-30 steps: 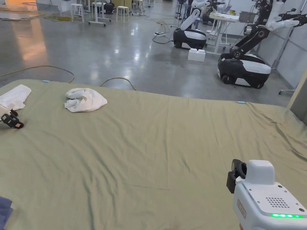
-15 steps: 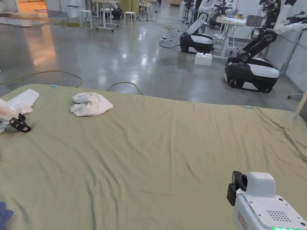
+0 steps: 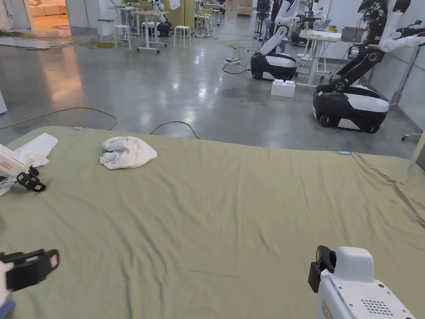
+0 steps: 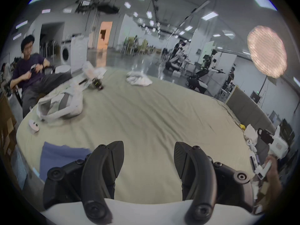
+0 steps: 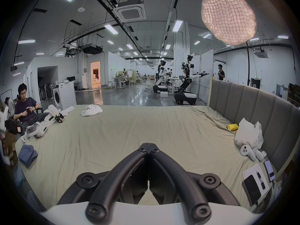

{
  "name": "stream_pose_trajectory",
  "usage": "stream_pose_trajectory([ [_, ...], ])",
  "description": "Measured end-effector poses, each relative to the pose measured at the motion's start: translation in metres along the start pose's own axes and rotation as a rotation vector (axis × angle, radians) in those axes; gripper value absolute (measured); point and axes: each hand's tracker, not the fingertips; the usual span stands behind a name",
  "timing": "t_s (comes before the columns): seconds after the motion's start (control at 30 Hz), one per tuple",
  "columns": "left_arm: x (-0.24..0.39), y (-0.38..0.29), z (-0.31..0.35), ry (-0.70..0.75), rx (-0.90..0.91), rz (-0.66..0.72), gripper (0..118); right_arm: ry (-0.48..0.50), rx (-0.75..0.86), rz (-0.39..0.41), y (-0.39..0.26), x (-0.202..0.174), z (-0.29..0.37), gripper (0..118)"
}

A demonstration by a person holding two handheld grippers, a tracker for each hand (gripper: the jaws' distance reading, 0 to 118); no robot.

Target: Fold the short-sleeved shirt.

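Right tool [image 5: 148, 145] sits closed and empty at 5 o'clock over the bed [image 3: 232, 199]; left tool [image 4: 148, 157] is open and empty at 8 o'clock. The crumpled white shirt [image 3: 126, 153] lies at 11 o'clock, near the far edge. It looks light and limp; recommend taking hold at a shoulder seam or hem.

Robotics lab, open-plan: polished concrete floor [image 3: 166, 79], wheeled humanoid robots [image 3: 350, 104], work tables and stools [image 3: 145, 25], ceiling ducting [image 5: 129, 11], washing machine [image 5: 64, 97], bed [image 3: 232, 207] as test surface.
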Motion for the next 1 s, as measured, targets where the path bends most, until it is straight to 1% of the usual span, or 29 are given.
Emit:
stream_pose_trajectory([
  [0.03, 0.022, -0.007, -0.004, 0.022, 0.038, -0.030, 71, -0.004, 0.001, -0.004, 0.000, -0.001, -0.001, 0],
  [0.07, 0.042, -0.013, -0.008, 0.019, 0.059, -0.015, 70, -0.007, 0.004, -0.006, 0.001, -0.002, -0.001, 0],
  [0.17, 0.092, -0.020, -0.012, 0.035, 0.167, -0.046, 69, -0.013, 0.011, -0.010, 0.006, -0.005, -0.002, 0],
  [0.23, 0.120, -0.021, -0.016, 0.031, 0.216, -0.119, 69, -0.014, 0.021, -0.010, 0.008, -0.008, -0.002, 0],
  [0.3, 0.135, -0.023, -0.028, 0.061, 0.247, -0.170, 63, -0.021, 0.028, -0.004, 0.011, -0.011, -0.002, 0],
  [0.33, 0.143, -0.023, -0.029, 0.067, 0.256, -0.192, 59, -0.019, 0.033, -0.004, 0.012, -0.011, -0.002, 0],
  [0.4, 0.159, -0.022, -0.030, 0.057, 0.284, -0.207, 32, -0.022, 0.044, -0.003, 0.012, -0.013, -0.004, 0],
  [0.43, 0.166, -0.022, -0.031, 0.074, 0.299, -0.212, 24, -0.023, 0.047, -0.002, 0.012, -0.014, -0.004, 0],
  [0.47, 0.170, -0.023, -0.030, 0.087, 0.315, -0.226, 21, -0.023, 0.050, -0.003, 0.012, -0.015, -0.003, 0],
  [0.57, 0.181, -0.022, -0.028, 0.085, 0.351, -0.225, 8, -0.022, 0.061, -0.022, 0.012, -0.018, -0.002, 0],
  [0.6, 0.184, -0.022, -0.027, 0.104, 0.370, -0.235, 7, -0.024, 0.063, -0.020, 0.011, -0.019, -0.002, 0],
  [0.67, 0.187, -0.020, -0.022, 0.089, 0.388, -0.222, 4, -0.028, 0.067, -0.004, 0.009, -0.022, 0.000, 0],
  [0.87, 0.189, -0.019, -0.015, 0.083, 0.410, -0.234, 3, -0.029, 0.084, 0.011, 0.008, -0.025, 0.007, 0],
  [1.0, 0.184, -0.017, -0.013, 0.075, 0.399, -0.193, 3, -0.022, 0.089, 0.030, 0.010, -0.025, 0.009, 0],
])
